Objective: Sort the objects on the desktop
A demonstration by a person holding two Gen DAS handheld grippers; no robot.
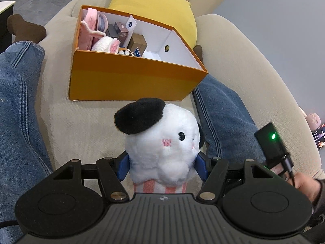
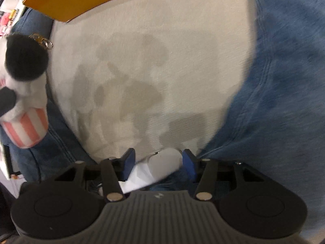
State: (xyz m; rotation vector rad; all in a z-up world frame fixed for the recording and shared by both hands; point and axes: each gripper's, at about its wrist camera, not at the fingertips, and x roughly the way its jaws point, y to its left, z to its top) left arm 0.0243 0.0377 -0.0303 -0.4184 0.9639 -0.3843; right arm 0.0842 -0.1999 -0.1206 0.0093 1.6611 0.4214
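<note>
Toy: white plush puppy with black ears and pink-striped base (image 1: pixel 162 142), above the beige sofa cushion (image 1: pixel 81 122), just short of the box.
Left gripper (image 1: pixel 162 167): clamped on the plush.
Right gripper (image 2: pixel 158 162): spread around a white paper-like object (image 2: pixel 160 165); contact unclear.
Step tip: probably lift clear of the near wall, release over the bare corner.
Around: orange cardboard box (image 1: pixel 126 81) half full; jeans-clad legs (image 1: pixel 223 109) flanked the path.

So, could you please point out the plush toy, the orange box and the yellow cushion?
plush toy (image 1: pixel 162 142): left wrist view, its white face.
orange box (image 1: pixel 130 77): left wrist view, near outer wall.
yellow cushion (image 1: pixel 154 2): left wrist view, its front face.
</note>
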